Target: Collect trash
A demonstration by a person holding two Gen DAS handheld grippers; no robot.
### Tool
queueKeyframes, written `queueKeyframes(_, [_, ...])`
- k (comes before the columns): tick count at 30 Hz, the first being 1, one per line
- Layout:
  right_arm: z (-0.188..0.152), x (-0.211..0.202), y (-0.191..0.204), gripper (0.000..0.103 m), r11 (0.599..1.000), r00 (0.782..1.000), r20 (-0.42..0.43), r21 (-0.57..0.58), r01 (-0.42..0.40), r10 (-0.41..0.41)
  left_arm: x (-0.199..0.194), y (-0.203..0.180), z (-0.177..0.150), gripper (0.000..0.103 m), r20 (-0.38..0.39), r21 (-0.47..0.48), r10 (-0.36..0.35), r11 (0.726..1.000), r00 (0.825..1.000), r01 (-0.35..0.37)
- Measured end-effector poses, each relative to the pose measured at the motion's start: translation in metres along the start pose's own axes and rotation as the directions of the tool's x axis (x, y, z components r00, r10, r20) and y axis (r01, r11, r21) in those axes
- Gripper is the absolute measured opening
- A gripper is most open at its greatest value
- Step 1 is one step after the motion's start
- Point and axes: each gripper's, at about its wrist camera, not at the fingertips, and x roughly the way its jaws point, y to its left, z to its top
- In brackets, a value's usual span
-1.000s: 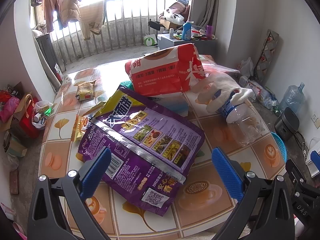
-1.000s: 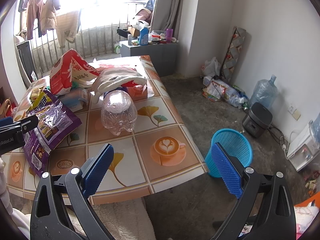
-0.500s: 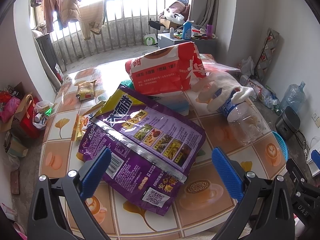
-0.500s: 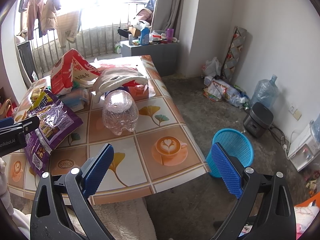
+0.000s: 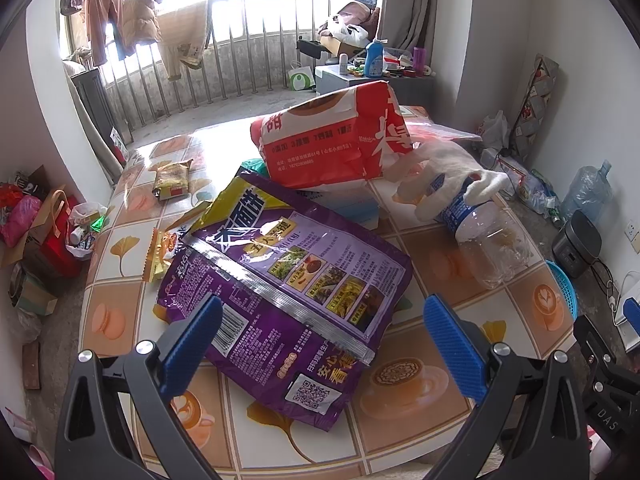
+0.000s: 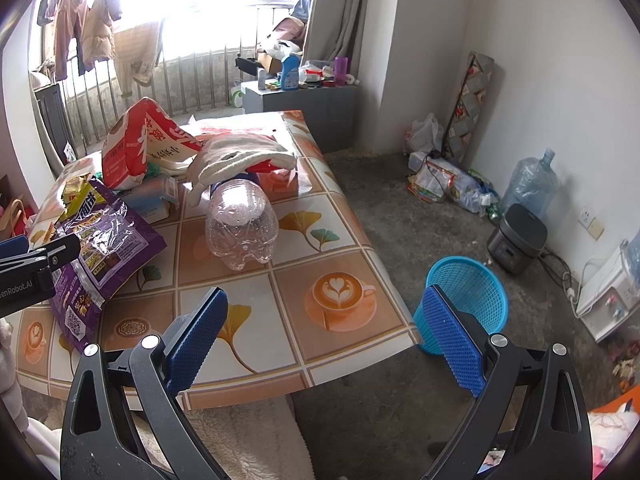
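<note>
On the left of the tiled-pattern table lie a small yellow snack wrapper and, farther back, a tan noodle packet. The left gripper hangs wide open and empty over the near end of the big crinkled purple foil bag, whose upper end tucks under the red-and-white paper sack. Pulling the purple bag could drag that sack or sweep the wrappers off the left edge. To the right, a clear plastic bottle lies on its side under a white knitted glove; a nudge would likely roll it toward the right edge. The right gripper, also wide open and empty, hovers past the near right corner, where bare tabletop and open floor lead to the blue mesh waste basket standing just beside the table.
</note>
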Motion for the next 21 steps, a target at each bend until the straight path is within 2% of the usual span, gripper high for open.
queueKeyframes(10, [0.000,0.000,-0.001,0.093,1.000,1.000,-0.001,0.003,0.001,-0.001,0.002,0.000,0.000,0.098,-0.005,0.003,0.001,1.000,1.000,-0.001])
queueKeyframes(16, [0.002,0.009,0.014,0.093,1.000,1.000,-0.011,0.003,-0.007,0.007,0.009,0.003,0.000,0.098,-0.023,0.004,-0.009,1.000,1.000,0.009])
queueKeyframes(18, [0.004,0.011,0.018,0.093,1.000,1.000,-0.014,-0.001,-0.009,0.009,0.012,0.005,0.002,0.098,-0.023,0.003,-0.032,0.999,0.999,0.032])
queueKeyframes(21, [0.012,0.017,0.021,0.093,1.000,1.000,-0.015,-0.013,-0.013,0.013,0.016,0.011,0.003,0.098,-0.012,0.021,-0.115,0.993,0.993,0.115])
